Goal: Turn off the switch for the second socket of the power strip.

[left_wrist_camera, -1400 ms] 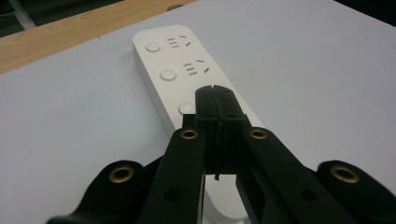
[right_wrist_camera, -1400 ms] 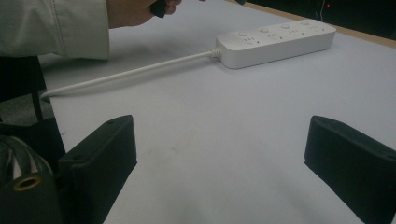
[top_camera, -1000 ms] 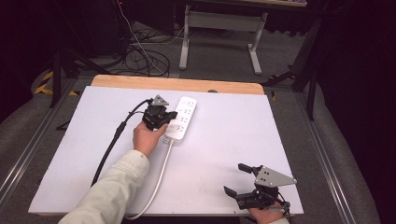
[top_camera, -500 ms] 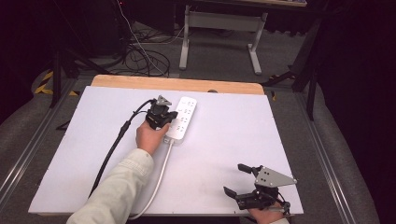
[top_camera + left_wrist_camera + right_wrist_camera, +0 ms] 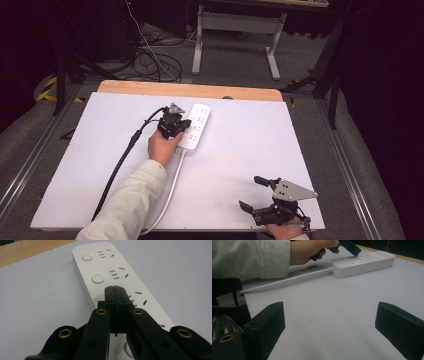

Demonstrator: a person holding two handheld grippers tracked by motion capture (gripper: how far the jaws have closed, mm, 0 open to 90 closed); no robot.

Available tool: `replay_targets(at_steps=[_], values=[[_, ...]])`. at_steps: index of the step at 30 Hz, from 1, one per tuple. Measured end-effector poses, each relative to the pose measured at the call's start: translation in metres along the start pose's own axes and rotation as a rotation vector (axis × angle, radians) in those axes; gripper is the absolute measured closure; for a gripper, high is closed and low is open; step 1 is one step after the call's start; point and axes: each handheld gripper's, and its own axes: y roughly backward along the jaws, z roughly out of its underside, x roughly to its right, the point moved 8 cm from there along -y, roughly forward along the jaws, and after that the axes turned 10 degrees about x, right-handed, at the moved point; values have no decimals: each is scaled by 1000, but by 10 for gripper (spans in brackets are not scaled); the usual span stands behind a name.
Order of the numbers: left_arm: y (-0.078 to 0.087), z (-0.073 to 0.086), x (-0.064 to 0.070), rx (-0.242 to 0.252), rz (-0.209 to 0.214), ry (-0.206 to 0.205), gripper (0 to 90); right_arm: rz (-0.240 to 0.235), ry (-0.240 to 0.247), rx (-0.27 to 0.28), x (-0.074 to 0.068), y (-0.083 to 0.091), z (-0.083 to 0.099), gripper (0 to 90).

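Left gripper [image 5: 115,288] jaws pressed fully together, nothing between them, tips down on the top face of the white power strip [image 5: 120,277], over its button row, near the strip's middle. In the high view the left gripper [image 5: 184,126] sits over the strip's left edge, left hand [image 5: 162,145] behind it, pale sleeve [image 5: 127,207] running to the bottom edge, black cable [image 5: 120,165] trailing back along the arm. In the right gripper view the left gripper's tip [image 5: 353,250] touches the strip top.

Right gripper [image 5: 256,192] jaws spread wide, empty, low over the table [image 5: 90,150] at the near right corner, grey plate [image 5: 292,190] on top, right hand [image 5: 285,231] at the bottom edge. In its own view the right gripper [image 5: 332,322] shows only bare table between the jaws.

Power strip [image 5: 196,126] lies flat at the table's far centre, long axis running away from the person, two round buttons [image 5: 86,257] visible beyond the left gripper tips. Its white cord [image 5: 170,190] leaves the near end and runs toward the table's near edge. Well apart from the right gripper.

Beyond the table: wooden edge strip [image 5: 190,90], loose cables on floor [image 5: 155,60], a grey stand [image 5: 235,30].
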Motion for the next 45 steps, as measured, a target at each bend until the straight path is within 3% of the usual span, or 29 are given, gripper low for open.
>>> replay_targets(at_steps=[25, 30, 34, 40, 45], values=[[-1, 2, -2, -19, -26, -64, 900, 2, 0, 7, 0, 1, -1, 99], [-1, 2, -1, -37, -21, -72, 900, 2, -2, 8, 0, 1, -1, 99], [-1, 1, -1, -60, -31, -105, 900, 3, 0, 4, 0, 1, -1, 99], [-3, 0, 2, -59, -25, -96, 900, 3, -2, 5, 1, 1, 0, 99], [-3, -1, 3, -76, -32, -116, 900, 2, -5, 1, 1, 1, 0, 99]])
